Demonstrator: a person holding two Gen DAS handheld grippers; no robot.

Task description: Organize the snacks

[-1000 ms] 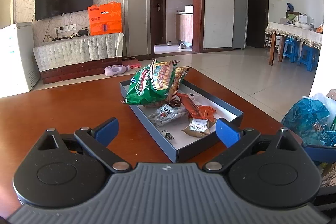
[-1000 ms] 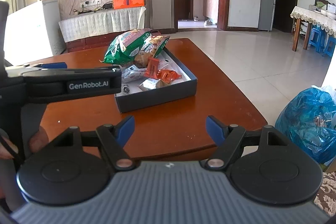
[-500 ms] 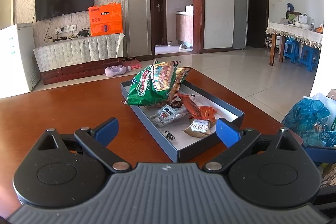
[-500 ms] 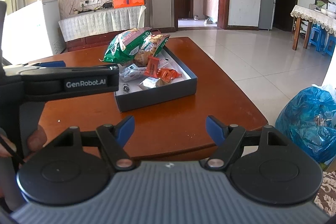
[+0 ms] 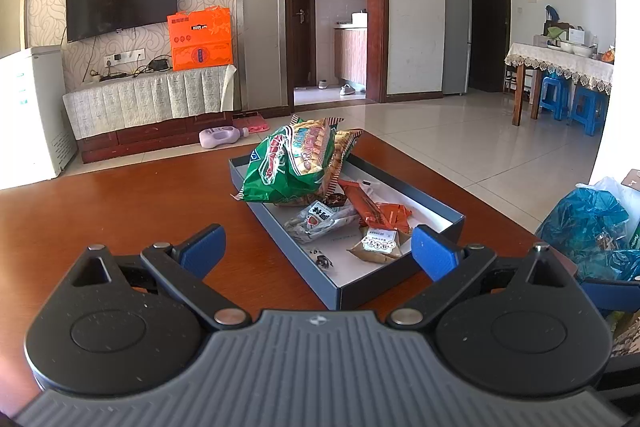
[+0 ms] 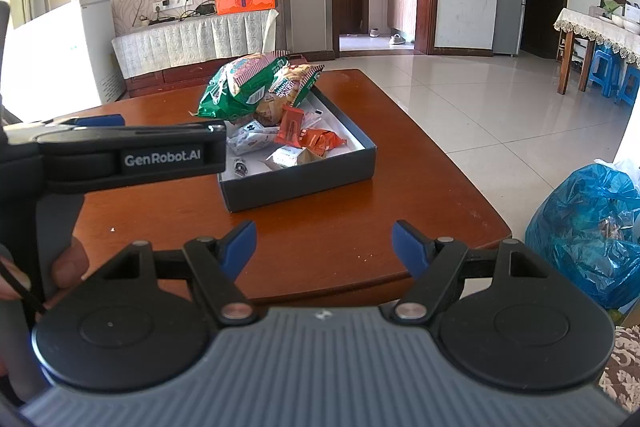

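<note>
A shallow dark blue box [image 5: 400, 277] [image 6: 304, 183] with a white inside sits on the brown table. A green cracker bag [image 5: 288, 163] [image 6: 240, 87] leans at its far end over a second bag. Orange packets [image 5: 384, 213] [image 6: 316, 139] and small white and grey packets [image 5: 320, 221] [image 6: 286, 157] lie in the box. My left gripper [image 5: 318, 251] is open, just short of the box's near corner. My right gripper [image 6: 324, 243] is open over the table's near edge, empty. The left gripper's body [image 6: 132, 157] shows at the left of the right wrist view, held by a hand.
The brown table [image 5: 100, 211] [image 6: 360, 227] has bare wood left of the box and in front of it. A blue plastic bag [image 6: 588, 227] [image 5: 588, 223] sits on the floor at the right. Tiled floor, a TV stand and a dining table with blue stools lie beyond.
Both views have shifted only slightly; the box and snacks sit a touch lower in the left wrist view. Both grippers stay open.
</note>
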